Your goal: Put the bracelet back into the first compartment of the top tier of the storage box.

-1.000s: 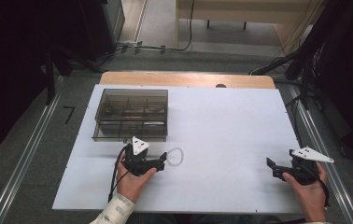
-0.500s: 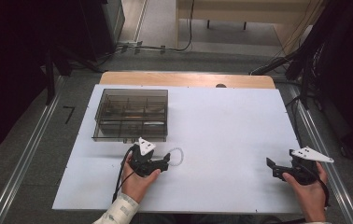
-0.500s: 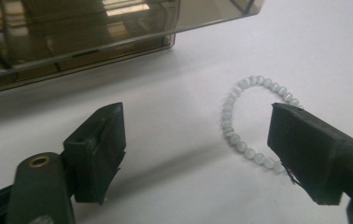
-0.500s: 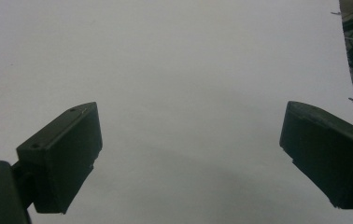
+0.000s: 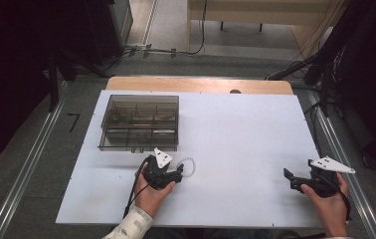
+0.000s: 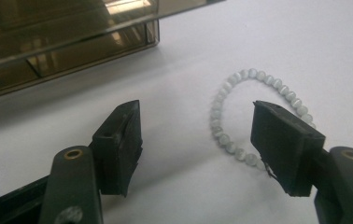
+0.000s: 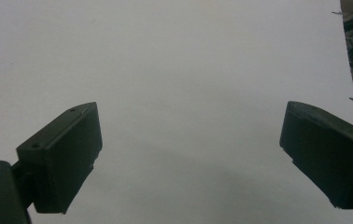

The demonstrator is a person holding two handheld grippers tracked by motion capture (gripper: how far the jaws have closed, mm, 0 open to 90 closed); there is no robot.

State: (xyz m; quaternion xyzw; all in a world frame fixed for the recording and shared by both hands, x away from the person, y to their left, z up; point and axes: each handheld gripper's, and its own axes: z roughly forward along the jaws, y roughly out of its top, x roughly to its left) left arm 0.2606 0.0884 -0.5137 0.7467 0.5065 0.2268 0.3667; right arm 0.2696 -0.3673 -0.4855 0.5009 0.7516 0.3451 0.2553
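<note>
Both grippers gaped, holding nothing: left gripper [image 6: 195, 140] low beside bead bracelet [image 6: 254, 114], likely lining up a pinch; right gripper [image 7: 188, 158] idle over table [image 5: 245, 129].

Left gripper [image 5: 178, 174] held low near the table's front edge, jaws spread wide apart, nothing between them, tips aimed right and slightly away. Left hand [image 5: 152, 191] wrapped around its body, sleeve visible at the wrist. Right gripper [image 5: 289, 178] at far right, jaws parted wide, empty, pointing left. Right hand [image 5: 330, 201] gripping from behind.
</note>
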